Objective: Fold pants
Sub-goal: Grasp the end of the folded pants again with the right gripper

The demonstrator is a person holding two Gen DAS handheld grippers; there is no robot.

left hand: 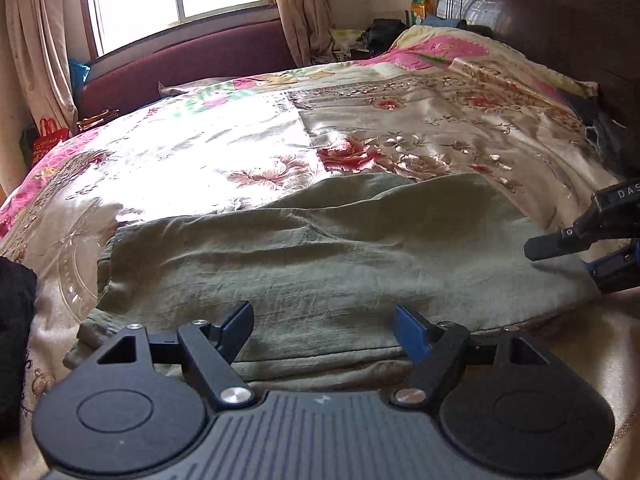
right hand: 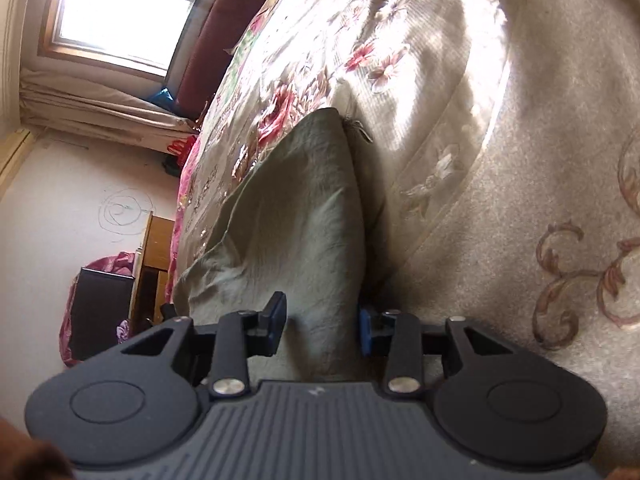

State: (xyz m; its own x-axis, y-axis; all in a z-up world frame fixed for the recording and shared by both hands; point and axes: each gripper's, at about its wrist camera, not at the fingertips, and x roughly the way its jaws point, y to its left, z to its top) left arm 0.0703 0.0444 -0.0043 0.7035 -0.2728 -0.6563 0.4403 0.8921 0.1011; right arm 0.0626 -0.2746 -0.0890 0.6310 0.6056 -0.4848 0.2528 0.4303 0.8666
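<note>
Left tongs (left hand: 324,330): jaws spread wide, nothing between them, poised over the near hem of the pants (left hand: 320,248). Right tongs (right hand: 322,326): rolled on their side, jaws partly parted and not pressing anything; a raised fold of the cloth stands in the gap between them, apparently unclamped. In the left wrist view the right tongs enter from the right edge, at the right-hand end of the garment.

Pants: olive-green, thin and crinkled, of a linen-like weave, lying crosswise on the bed (left hand: 440,120) in a long band that appears already doubled lengthwise, layers stacked along the near edge. Shallow creases run along the length; the left end is bunched, and the far edge lies uneven against the floral satin bedspread.

Risks, as judged: the slick bedspread may let the whole garment slide when one end is pulled, skewing the fold. If the right tongs close on only the top layer, the lower layer would stay behind and the stack would separate. A wide left grip may gather bedspread along with cloth. Unsmoothed creases would be pressed into the next fold.
</note>
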